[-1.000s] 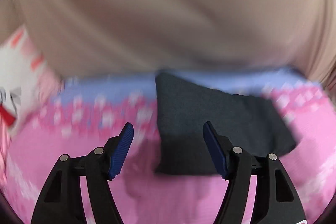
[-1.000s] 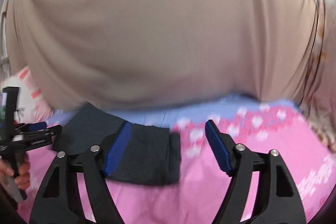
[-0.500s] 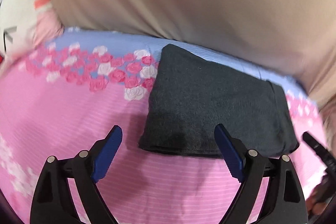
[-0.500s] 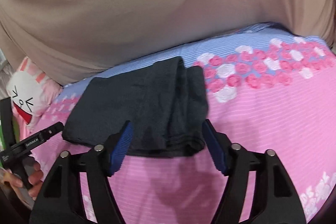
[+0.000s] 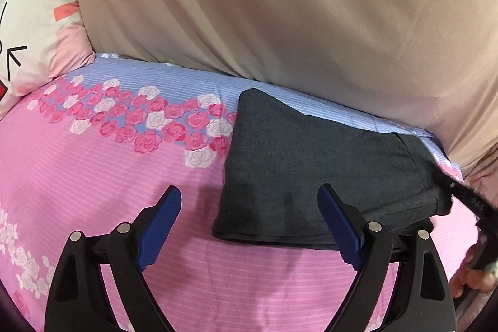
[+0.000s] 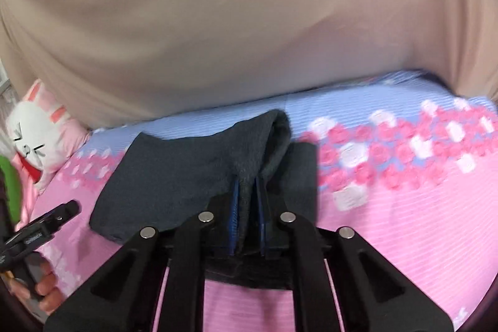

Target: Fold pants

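A pink striped bedsheet [image 5: 77, 176] is spread over the bed, printed with a band of pink and white roses [image 5: 149, 120] bordered by a pale blue strip [image 6: 358, 101] along the far edge. A beige fabric backdrop [image 5: 280, 5] is hung behind it. A white rabbit pillow [image 6: 34, 139] is set at the far left corner.

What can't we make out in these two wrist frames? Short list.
- Right wrist: the right gripper is shut on the pants; how many layers it pinches is hidden by the bunched cloth.
- Right wrist: the bedsheet roses are motion-blurred.
- Left wrist: the pants' near right corner sits behind the left gripper frame.
- Both views: the left gripper is cut off in the right wrist view, the right gripper in the left.
- Pillow: cropped by the lens rim.
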The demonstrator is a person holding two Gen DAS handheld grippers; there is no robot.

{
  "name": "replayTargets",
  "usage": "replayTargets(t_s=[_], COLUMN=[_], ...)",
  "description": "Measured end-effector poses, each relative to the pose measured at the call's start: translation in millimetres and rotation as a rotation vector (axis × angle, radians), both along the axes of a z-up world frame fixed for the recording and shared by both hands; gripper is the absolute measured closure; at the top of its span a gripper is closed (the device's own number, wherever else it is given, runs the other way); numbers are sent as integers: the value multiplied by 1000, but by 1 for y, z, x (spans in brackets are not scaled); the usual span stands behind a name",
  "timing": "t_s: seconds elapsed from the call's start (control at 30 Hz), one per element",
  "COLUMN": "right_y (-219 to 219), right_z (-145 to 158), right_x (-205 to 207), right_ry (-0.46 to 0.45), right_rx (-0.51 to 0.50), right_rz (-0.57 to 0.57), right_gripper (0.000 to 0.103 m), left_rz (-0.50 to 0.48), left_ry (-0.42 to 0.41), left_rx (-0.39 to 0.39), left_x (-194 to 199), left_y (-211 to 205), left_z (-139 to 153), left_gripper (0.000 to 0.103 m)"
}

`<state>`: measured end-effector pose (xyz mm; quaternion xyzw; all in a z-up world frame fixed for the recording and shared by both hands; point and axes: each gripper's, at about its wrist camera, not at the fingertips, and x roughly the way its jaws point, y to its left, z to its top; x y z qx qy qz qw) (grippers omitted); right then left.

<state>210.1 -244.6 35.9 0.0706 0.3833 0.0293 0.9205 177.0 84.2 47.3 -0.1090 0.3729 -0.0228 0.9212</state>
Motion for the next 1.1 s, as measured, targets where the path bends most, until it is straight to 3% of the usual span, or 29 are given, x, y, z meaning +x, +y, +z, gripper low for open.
replayTargets(t_s=[0.07, 0.1, 0.2, 0.23, 0.3, 0.37, 0.4, 0.47, 0.5, 0.53, 0.57, 0.67, 0.73, 0.77, 0.8, 0.83, 0.87, 0.93, 0.97, 1.0, 1.03, 1.1], right_y=[-6, -12, -19, -22, -26, -27, -27, -18, -15, -13, -14, -17, -20, -21, -26, -30, -32, -28, -23, -17, -11, 2], right_z=[-29, -27, -15, -14, -22, -41, -43, -37, -29, -23, -11, 6, -7, -27, -39, -38, -29, 5, 17, 23, 23, 6], right_x=[8, -1, -11, -16, -18, -14, -13, -10, -11, -13, -18, -38, -44, -41, -43, -46, -51, -71, -77, -80, -76, -62], right_ry=[61, 19, 23, 30, 67, 126, 107, 123, 112, 98, 72, 31, 50, 105, 126, 110, 92, -29, -57, -65, -58, -5], right_rx=[7, 53, 124, 170, 239, 295, 291, 281, 273, 271, 284, 317, 271, 223, 226, 265, 274, 190, 169, 180, 177, 76], right_rz=[-16, -41, -57, -53, -43, -44, -48, -9, -1, 8, 17, 47, 18, -9, -42, -61, -69, -81, -65, -31, -8, 18], right_gripper=[86, 79, 52, 47, 29, 27, 30, 60, 72, 75, 77, 77, 72, 66, 54, 51, 55, 61, 73, 87, 92, 95], left_rz=[6, 3, -4, -4, -4, -8, -14, -57, -79, -77, -81, -100, -113, -118, -111, -95, -75, -62, -55, -45, -34, -29], left_ry=[21, 43, 101, 112, 145, 200, 204, 192, 199, 195, 185, 158, 187, 229, 254, 248, 205, 156, 108, 66, 36, 4], left_rx=[-4, -18, -46, -48, -70, -123, -159, -169, -172, -175, -177, -180, -183, -150, -107, -73, -46, 18, 58, 91, 121, 182], left_x=[4, 7, 15, 18, 27, 37, 39, 42, 43, 42, 38, 18, 11, 12, 13, 11, 4, -8, -17, -23, -27, -31], left_y=[-1, 0, 1, 1, 3, 5, 7, 2, 0, -1, -1, 2, 2, -2, -6, -8, -10, -15, -19, -22, -27, -37], left_z=[-8, -13, -23, -26, -36, -49, -53, -53, -51, -46, -37, -12, -17, -30, -40, -45, -42, -28, -18, -11, -6, -4], left_gripper=[16, 16, 16, 16, 16, 16, 15, 43, 65, 79, 83, 84, 79, 76, 68, 61, 59, 59, 59, 56, 53, 52])
